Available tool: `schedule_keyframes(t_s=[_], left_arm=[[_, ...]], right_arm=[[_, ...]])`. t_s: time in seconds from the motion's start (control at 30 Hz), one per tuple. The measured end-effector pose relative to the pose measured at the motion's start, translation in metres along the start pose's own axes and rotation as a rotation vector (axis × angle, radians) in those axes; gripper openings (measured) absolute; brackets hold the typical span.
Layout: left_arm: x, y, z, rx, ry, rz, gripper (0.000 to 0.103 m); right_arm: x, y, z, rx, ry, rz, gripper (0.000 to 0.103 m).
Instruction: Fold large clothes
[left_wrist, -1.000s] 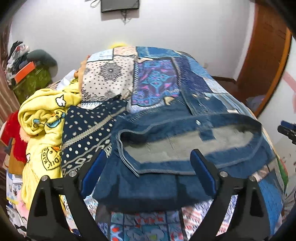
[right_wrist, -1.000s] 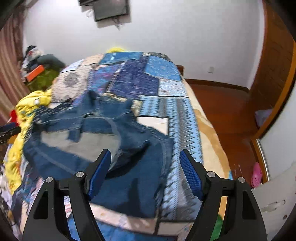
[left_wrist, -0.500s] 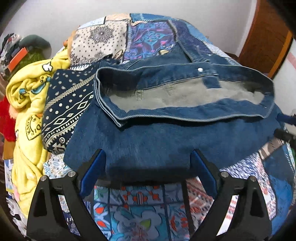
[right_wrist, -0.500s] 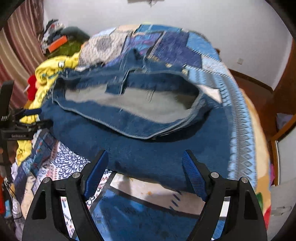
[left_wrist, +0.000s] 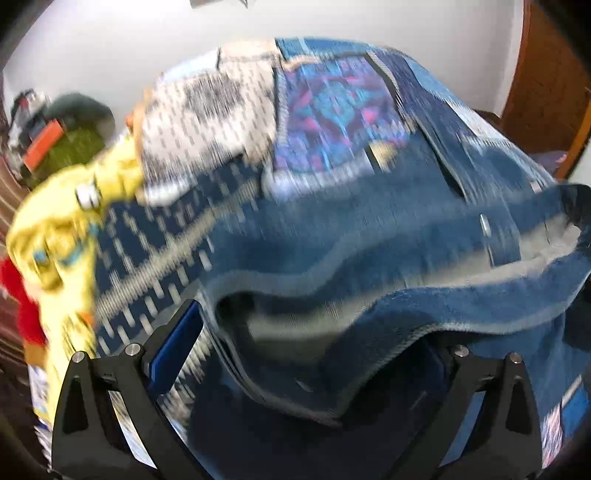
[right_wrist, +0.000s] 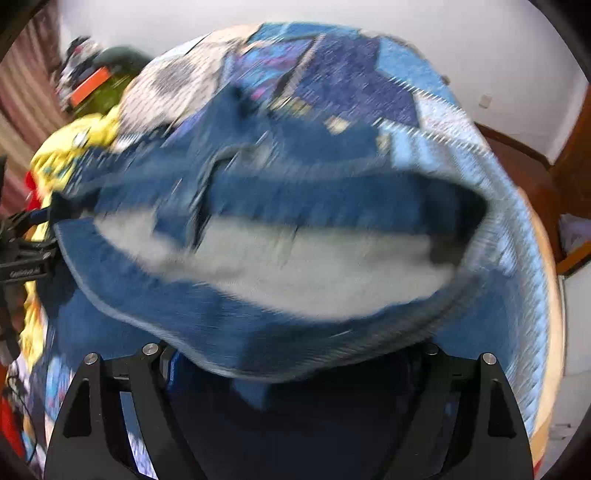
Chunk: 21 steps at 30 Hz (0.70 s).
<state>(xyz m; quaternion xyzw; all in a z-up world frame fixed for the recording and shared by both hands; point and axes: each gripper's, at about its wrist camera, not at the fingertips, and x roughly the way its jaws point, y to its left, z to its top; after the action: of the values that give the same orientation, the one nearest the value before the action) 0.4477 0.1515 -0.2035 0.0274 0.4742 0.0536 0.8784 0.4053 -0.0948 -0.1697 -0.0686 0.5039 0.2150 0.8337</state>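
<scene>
Near edge of the bed (left_wrist: 332, 96): the denim jacket (left_wrist: 369, 240) lies across the patchwork cover, its hem draped over both tools.
Left gripper (left_wrist: 306, 354): fingers spread wide with denim between them; not yet pinched.
Right gripper (right_wrist: 295, 365): fingers also spread, pads hidden under the hem.
Both views: badly blurred.
Step, as I judge: taking the hem corners.
Doing it well: close on both layers, lift evenly, keep the hem taut.
Left edge: yellow blanket (left_wrist: 48, 236), well clear.
</scene>
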Motion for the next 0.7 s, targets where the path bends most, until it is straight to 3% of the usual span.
schedule_keyframes(t_s=[0.1,0.2,0.3,0.4,0.5,0.7], left_arm=[[-0.011,0.003,0.032,-0.001,-0.059,0.026,0.102],[-0.036,0.007,0.053,-0.023,-0.183,0.109,0.102],[-0.055,0.020,0.063,-0.082,-0.229,0.063,0.102],[-0.066,0.027,0.057,-0.113,-0.220,-0.007,0.102],[-0.068,0.024,0.038,-0.075,-0.177,-0.064,0.102],[-0.047,0.006,-0.021,0.093,-0.050,-0.008,0.102]], right_arm=[[-0.012,-0.023,0.030,0.104,-0.095,-0.064,0.080],[-0.035,-0.042,0.043,0.199,-0.204,-0.117,0.081],[-0.053,-0.044,0.044,0.229,-0.250,-0.084,0.081],[-0.065,-0.025,0.037,0.174,-0.258,-0.064,0.081],[-0.069,0.000,0.028,0.077,-0.256,-0.044,0.081],[-0.046,0.050,0.005,-0.057,-0.167,0.040,0.081]])
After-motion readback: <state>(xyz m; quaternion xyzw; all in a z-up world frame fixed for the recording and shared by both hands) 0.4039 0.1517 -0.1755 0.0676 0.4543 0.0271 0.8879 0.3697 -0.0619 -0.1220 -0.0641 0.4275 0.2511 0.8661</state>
